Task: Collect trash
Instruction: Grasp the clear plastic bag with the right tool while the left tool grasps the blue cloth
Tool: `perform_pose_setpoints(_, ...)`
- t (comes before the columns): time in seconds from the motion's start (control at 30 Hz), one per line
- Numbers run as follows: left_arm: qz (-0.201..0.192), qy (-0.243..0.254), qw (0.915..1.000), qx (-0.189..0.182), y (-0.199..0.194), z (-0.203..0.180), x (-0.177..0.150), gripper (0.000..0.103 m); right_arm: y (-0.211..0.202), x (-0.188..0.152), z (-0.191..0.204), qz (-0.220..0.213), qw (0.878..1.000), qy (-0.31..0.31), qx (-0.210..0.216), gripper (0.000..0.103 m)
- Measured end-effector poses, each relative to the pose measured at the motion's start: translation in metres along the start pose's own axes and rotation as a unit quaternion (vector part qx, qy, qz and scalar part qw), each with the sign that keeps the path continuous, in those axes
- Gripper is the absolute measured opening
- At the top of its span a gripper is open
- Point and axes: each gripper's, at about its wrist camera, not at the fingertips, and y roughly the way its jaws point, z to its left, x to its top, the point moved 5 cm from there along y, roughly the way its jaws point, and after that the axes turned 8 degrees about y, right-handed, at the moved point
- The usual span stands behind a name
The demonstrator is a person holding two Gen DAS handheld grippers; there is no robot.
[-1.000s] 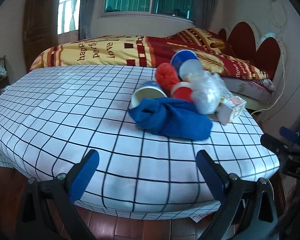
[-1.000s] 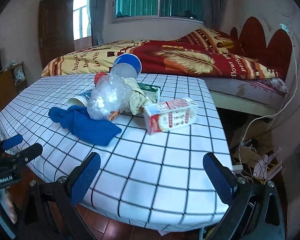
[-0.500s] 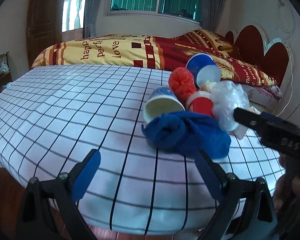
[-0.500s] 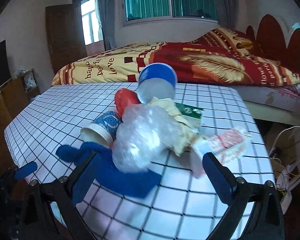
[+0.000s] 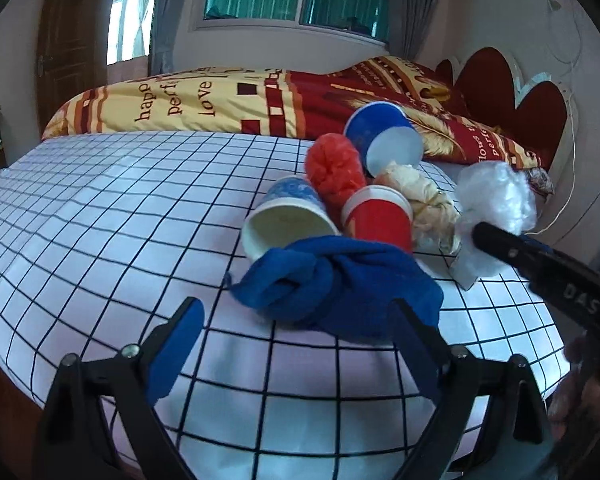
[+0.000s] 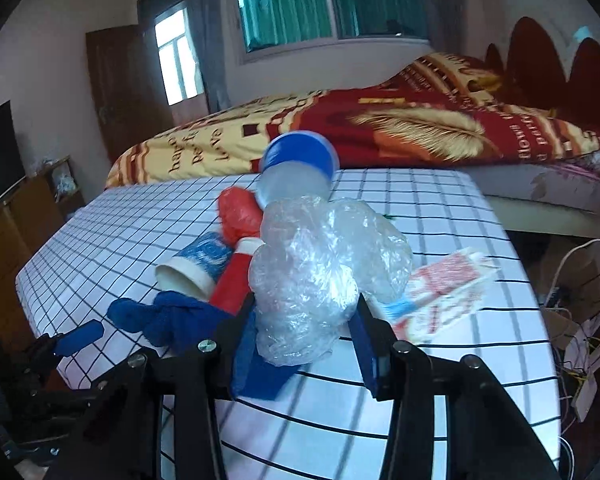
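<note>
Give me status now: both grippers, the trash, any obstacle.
Right gripper closing around clear plastic wad. Left gripper open, empty, facing blue cloth. Cups crowd beside the wad; nothing blocks it.

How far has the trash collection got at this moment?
Nothing looks collected yet; no bin is in view. In hand: the right hand-held gripper is closing on the crumpled clear plastic. Left: blue cup, red cup, carton and blue cloth all lie on the table. The left hand-held gripper is open.
</note>
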Motion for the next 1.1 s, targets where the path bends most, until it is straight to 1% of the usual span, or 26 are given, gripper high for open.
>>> perform_pose_setpoints(0.13, 0.002, -0.014, 0.9998, -0.01, 0.004, 0.0, 0.007, 0.093, -0.007, 0.003, -0.021, -0.005, 1.0, 0.011, -0.019, 0.047)
perform_pose_setpoints(0.23, 0.005, 0.004, 0.9998, -0.019, 0.005, -0.017, 0.005, 0.093, -0.011, -0.002, -0.035, -0.003, 0.999, 0.023, -0.027, 0.047)
perform_pose_setpoints(0.3, 0.009, 0.014, 0.9997, -0.018, 0.008, -0.027, 0.004, 0.093, -0.012, -0.006, -0.042, 0.0, 0.999, 0.028, -0.03, 0.047)
perform_pose_setpoints(0.33, 0.018, 0.019, 0.9995, -0.015, 0.013, -0.033, 0.004, 0.093, -0.013, -0.009, -0.045, 0.002, 0.999, 0.03, -0.032, 0.047)
perform_pose_setpoints(0.4, 0.033, 0.023, 0.9992, 0.006, 0.024, -0.036, 0.004, 0.094, -0.013, -0.014, -0.05, 0.005, 0.999, 0.031, -0.034, 0.047)
perform_pose_setpoints(0.57, 0.041, 0.017, 0.9988, 0.02, 0.041, -0.036, 0.003, 0.093, -0.014, -0.022, -0.061, 0.012, 0.999, 0.035, -0.038, 0.047)
perform_pose_setpoints(0.63, 0.045, 0.003, 0.9989, 0.011, 0.044, -0.031, 0.001, 0.084, -0.014, -0.022, -0.065, 0.013, 0.999, 0.035, -0.04, 0.047)
perform_pose_setpoints(0.7, 0.049, -0.005, 0.9987, 0.013, 0.045, -0.026, -0.003, 0.064, -0.015, -0.023, -0.068, 0.013, 0.998, 0.037, -0.041, 0.047)
perform_pose_setpoints(0.73, 0.045, -0.009, 0.9988, 0.012, 0.043, -0.024, -0.005, 0.059, -0.015, -0.023, -0.07, 0.013, 0.998, 0.038, -0.041, 0.047)
perform_pose_setpoints(0.77, 0.042, -0.014, 0.999, 0.009, 0.041, -0.021, -0.006, 0.044, -0.016, -0.023, -0.072, 0.012, 0.998, 0.039, -0.041, 0.047)
perform_pose_setpoints(0.8, 0.041, -0.017, 0.999, 0.002, 0.038, -0.018, -0.008, 0.026, -0.016, -0.024, -0.072, 0.013, 0.998, 0.039, -0.04, 0.047)
perform_pose_setpoints(0.83, 0.04, -0.021, 0.999, -0.006, 0.037, -0.016, -0.008, 0.021, -0.017, -0.024, -0.073, 0.013, 0.998, 0.04, -0.04, 0.047)
perform_pose_setpoints(0.87, 0.036, -0.024, 0.999, -0.012, 0.035, -0.014, -0.009, 0.016, -0.018, -0.024, -0.073, 0.013, 0.998, 0.042, -0.039, 0.047)
perform_pose_setpoints(0.9, 0.031, -0.026, 0.9991, -0.015, 0.03, -0.012, -0.01, 0.014, -0.02, -0.026, -0.074, 0.012, 0.998, 0.042, -0.038, 0.047)
perform_pose_setpoints(1.1, 0.013, -0.025, 0.9995, -0.018, 0.005, -0.011, -0.016, 0.013, -0.036, -0.029, -0.073, 0.005, 0.999, 0.04, -0.037, 0.046)
